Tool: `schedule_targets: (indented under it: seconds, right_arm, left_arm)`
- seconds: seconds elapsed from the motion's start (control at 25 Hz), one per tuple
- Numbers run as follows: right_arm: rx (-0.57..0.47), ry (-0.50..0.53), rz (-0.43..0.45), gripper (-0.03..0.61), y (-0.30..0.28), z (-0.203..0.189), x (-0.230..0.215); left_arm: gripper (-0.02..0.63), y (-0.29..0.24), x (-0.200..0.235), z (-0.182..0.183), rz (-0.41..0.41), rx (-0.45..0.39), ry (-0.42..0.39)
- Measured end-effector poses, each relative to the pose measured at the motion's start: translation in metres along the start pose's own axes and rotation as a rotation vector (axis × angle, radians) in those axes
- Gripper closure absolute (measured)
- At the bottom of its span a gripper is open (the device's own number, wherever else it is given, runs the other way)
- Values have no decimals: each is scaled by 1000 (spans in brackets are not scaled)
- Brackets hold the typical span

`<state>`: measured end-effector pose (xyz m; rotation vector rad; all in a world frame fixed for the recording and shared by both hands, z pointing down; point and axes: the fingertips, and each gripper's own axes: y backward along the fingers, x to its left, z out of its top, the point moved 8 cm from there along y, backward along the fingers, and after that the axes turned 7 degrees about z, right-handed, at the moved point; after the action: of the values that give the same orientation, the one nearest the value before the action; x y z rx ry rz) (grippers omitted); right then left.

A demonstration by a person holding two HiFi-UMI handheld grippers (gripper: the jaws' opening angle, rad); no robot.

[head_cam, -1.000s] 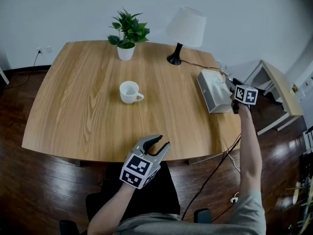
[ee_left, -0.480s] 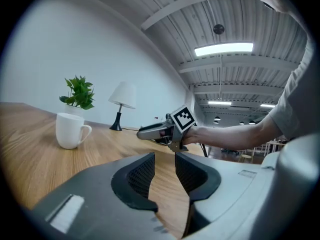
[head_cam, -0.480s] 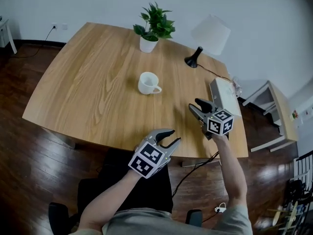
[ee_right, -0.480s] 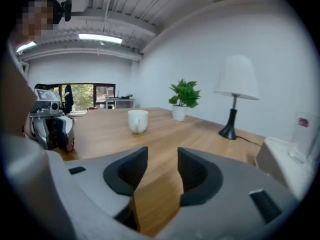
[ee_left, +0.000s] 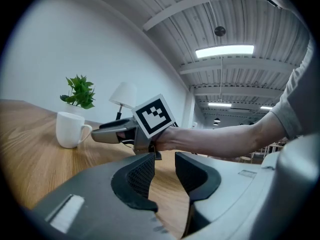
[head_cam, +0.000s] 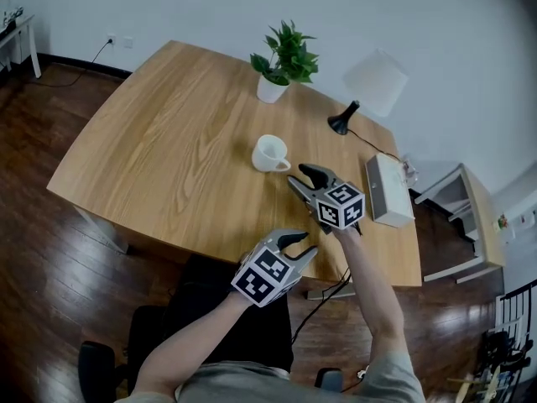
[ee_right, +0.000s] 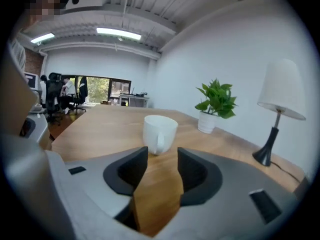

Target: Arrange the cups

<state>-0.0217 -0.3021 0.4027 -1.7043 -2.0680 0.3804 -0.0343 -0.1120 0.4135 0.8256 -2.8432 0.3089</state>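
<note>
A white cup (head_cam: 270,153) stands upright on the wooden table (head_cam: 168,133), its handle turned toward my right gripper (head_cam: 300,176). That gripper hovers just right of the cup, pointing at it, and is open. Its jaws have just closed a little, with nothing between them. In the right gripper view the cup (ee_right: 160,133) stands a short way beyond the gripper (ee_right: 162,169), handle facing me. My left gripper (head_cam: 298,243) is open and empty at the table's near edge. The left gripper view shows the gripper (ee_left: 164,171), the cup (ee_left: 69,129) and the right gripper (ee_left: 115,132) beside it.
A potted plant (head_cam: 285,57) and a black-footed lamp (head_cam: 373,82) stand at the table's far side. A white box (head_cam: 388,190) lies near the right edge with a cable behind it. A small side table (head_cam: 470,217) stands on the dark floor to the right.
My right gripper has swung from the white box at the table's right edge leftward and down to just beside the cup. The left gripper has stayed put.
</note>
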Motion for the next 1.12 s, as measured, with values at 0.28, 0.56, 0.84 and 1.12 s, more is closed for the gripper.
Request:
schedule_targets:
  seconds: [0.28,0.56,0.84,1.12]
  right_arm:
    - [140,154,-37,466,-40,14,3]
    - [45,8,-26,514,-25,19,6]
    - [-116,-190,-76,514,47,2,-5]
    - [-228,-253,-315,514,187,-20,-55]
  left_arm:
    - [477,-2,0,-3,1,5,-5]
    - [477,0,0,-1,2,5,-6]
    - [477,2,1,-4,-3,12,-29]
    - [477,4,5,-6,7,14,-38]
